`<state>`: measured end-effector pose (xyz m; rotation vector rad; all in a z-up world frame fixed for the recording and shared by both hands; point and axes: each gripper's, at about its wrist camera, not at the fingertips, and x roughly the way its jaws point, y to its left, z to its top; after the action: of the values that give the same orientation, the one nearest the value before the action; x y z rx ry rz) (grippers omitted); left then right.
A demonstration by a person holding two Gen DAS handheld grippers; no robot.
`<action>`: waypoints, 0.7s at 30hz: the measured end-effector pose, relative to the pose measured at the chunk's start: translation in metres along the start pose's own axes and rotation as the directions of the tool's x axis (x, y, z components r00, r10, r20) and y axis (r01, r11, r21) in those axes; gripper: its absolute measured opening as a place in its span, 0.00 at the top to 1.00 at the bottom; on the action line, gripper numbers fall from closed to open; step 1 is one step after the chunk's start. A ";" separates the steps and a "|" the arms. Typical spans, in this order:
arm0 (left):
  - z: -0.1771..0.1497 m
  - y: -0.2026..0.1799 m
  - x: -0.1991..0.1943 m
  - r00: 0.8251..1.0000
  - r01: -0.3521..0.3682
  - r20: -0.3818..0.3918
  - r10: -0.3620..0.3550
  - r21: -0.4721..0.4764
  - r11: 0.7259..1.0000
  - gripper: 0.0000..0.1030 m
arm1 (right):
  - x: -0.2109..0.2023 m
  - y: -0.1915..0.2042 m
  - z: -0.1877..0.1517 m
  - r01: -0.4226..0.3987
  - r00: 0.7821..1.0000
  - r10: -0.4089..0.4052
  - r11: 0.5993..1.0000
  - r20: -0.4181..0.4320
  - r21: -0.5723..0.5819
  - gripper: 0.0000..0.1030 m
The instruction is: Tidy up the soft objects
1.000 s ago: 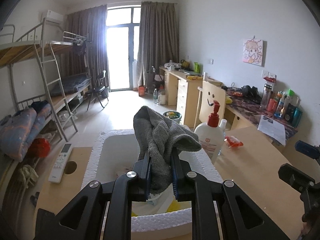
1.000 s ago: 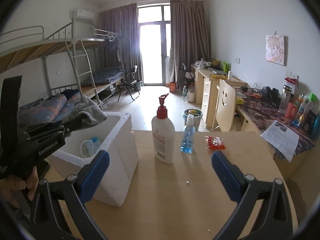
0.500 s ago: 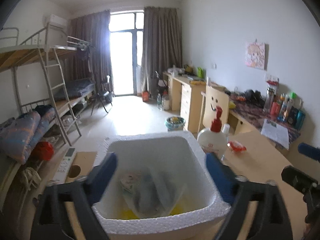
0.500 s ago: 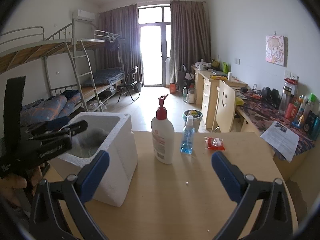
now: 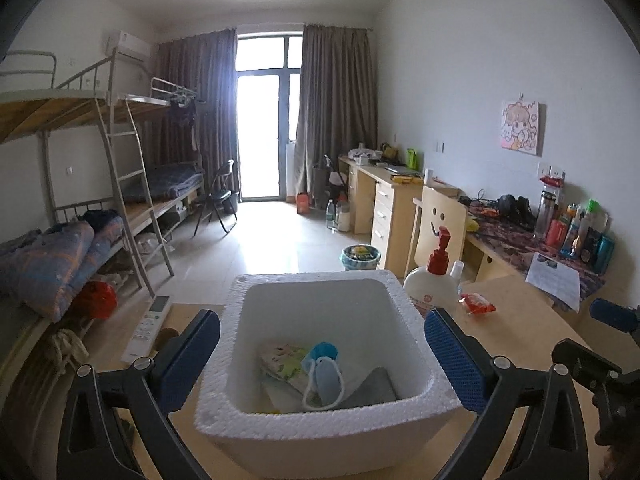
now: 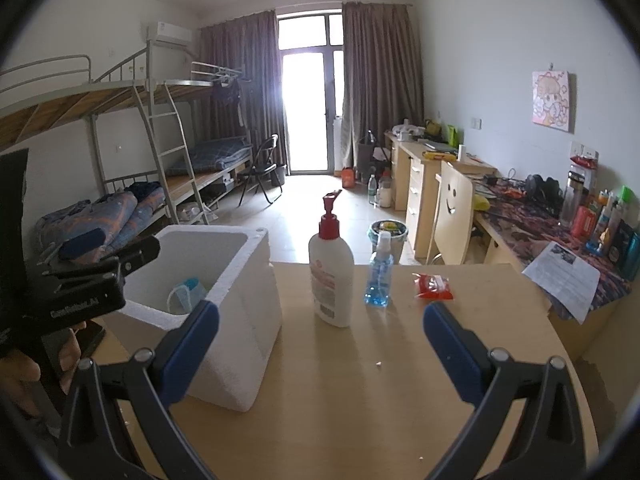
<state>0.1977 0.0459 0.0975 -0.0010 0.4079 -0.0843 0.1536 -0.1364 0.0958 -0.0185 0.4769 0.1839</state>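
A white foam box (image 5: 320, 432) stands on the wooden table (image 6: 360, 380). Inside it lie a grey towel (image 5: 376, 390), a blue face mask (image 5: 324, 364) and a patterned packet (image 5: 284, 364). My left gripper (image 5: 322, 340) hovers over the box's near rim; its jaws are opening wide, and nothing is gripped between them. In the right wrist view that same left gripper (image 6: 100, 256) hangs at the box's (image 6: 248, 280) left side, a hand holding it. My right gripper (image 6: 320, 320) stands open above the table, to the right of the box, empty.
A red-capped pump bottle (image 6: 331, 276), a blue spray bottle (image 6: 378, 276) and a red packet (image 6: 434, 281) stand beyond the right gripper. A white remote (image 5: 148, 326) lies left of the box. A printed sheet (image 6: 564, 272) rests on the desk at right.
The left gripper opened and let go of the grey towel, which now lies in the foam box. It then drew back slightly. The right gripper stayed put.
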 end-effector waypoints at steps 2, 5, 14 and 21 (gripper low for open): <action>-0.001 0.002 -0.010 1.000 -0.008 0.014 0.008 -0.001 1.000 0.01 | -0.003 0.001 0.000 -0.008 1.000 0.008 1.000 0.005 -0.002 0.00; -0.004 0.009 -0.025 1.000 -0.007 0.023 0.007 -0.015 1.000 0.01 | -0.010 0.007 -0.001 -0.009 1.000 0.009 1.000 0.011 -0.011 0.00; -0.012 0.019 -0.087 0.994 -0.037 0.102 0.036 0.011 0.999 0.01 | -0.036 0.022 -0.005 -0.023 0.999 0.024 1.000 0.043 -0.014 0.00; -0.014 0.020 -0.132 0.984 -0.054 0.169 0.048 0.031 0.998 0.01 | -0.068 0.033 -0.005 -0.031 0.995 0.033 0.999 0.090 -0.026 0.00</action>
<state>0.0728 0.0770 0.1362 0.0374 0.2374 -0.0400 0.0863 -0.1154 0.1228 -0.0260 0.3850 0.2213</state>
